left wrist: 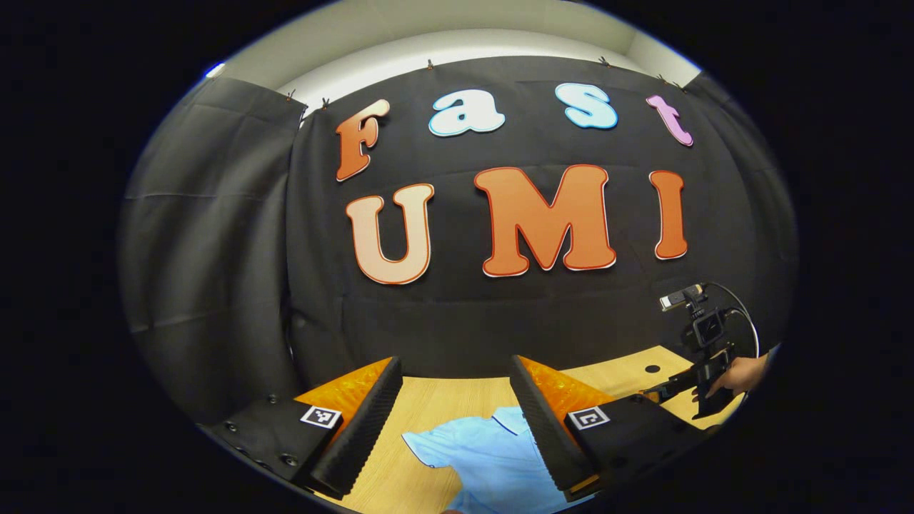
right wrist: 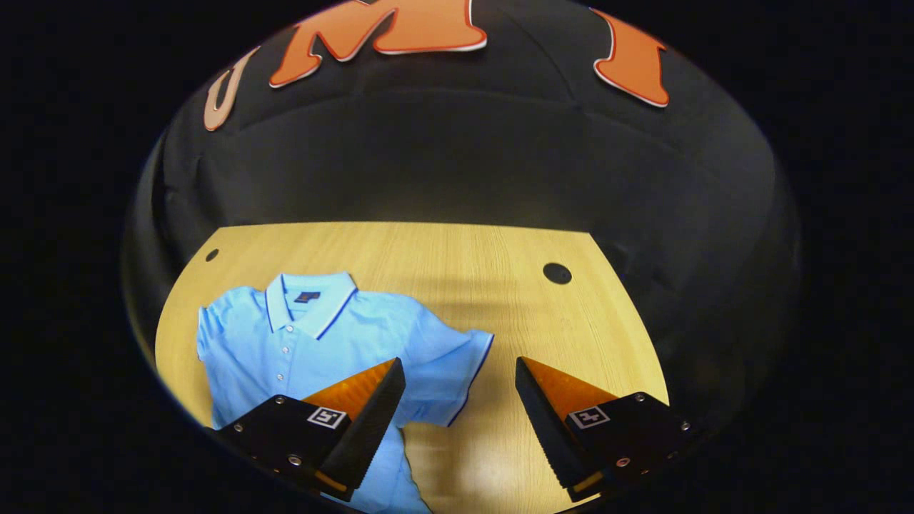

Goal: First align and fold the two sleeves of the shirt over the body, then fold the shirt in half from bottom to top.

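A light blue polo shirt lies face up on the wooden table, collar toward the far wall, both short sleeves spread out. Its right-hand sleeve with a dark trim reaches toward the table's middle. My right gripper hovers open above that sleeve's edge, nothing between its fingers. In the left gripper view the shirt lies below, with one sleeve pointing left. My left gripper is open and held above it. The other gripper, held by a hand, shows at the far right.
Black cloth walls close the booth behind and beside the table. Two round dark holes sit in the tabletop near its far corners. Bare wood lies to the right of the shirt.
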Demonstrator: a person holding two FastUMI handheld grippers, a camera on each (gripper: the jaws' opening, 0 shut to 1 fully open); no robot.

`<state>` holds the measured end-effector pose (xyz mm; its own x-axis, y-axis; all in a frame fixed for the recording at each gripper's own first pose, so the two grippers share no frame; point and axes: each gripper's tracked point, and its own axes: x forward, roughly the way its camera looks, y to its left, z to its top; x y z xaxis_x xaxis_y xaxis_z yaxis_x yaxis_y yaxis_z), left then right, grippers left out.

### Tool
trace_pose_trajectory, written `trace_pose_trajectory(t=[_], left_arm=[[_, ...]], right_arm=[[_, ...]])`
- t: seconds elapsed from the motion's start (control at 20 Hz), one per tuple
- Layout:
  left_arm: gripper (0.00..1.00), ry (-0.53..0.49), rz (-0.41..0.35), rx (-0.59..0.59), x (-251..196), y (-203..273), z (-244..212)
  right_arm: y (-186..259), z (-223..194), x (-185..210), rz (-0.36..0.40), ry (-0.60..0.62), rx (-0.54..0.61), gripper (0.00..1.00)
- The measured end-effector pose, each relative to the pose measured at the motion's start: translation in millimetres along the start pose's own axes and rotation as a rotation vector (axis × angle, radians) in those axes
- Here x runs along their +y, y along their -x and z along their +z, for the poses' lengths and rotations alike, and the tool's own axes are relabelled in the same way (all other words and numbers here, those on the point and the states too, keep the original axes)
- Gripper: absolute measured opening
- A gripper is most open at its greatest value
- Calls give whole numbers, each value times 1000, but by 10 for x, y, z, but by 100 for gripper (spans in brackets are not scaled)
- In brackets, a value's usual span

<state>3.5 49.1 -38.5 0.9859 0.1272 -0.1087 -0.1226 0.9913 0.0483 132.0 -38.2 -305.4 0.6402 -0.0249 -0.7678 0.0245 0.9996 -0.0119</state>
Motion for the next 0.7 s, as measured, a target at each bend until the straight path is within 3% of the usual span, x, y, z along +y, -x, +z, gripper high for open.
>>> trace_pose_trajectory(t=[0.45,0.6,0.7], left_arm=[[100,-24,12,39,11,-90,-96],[100,-28,20,54,30,-113,-122],[100,-28,19,58,24,-124,-139]], right_arm=[[-560,-365,-61,17,-41,250,91],[-687,-481,-22,28,-94,320,87],[-727,-529,-50,17,-104,342,76]])
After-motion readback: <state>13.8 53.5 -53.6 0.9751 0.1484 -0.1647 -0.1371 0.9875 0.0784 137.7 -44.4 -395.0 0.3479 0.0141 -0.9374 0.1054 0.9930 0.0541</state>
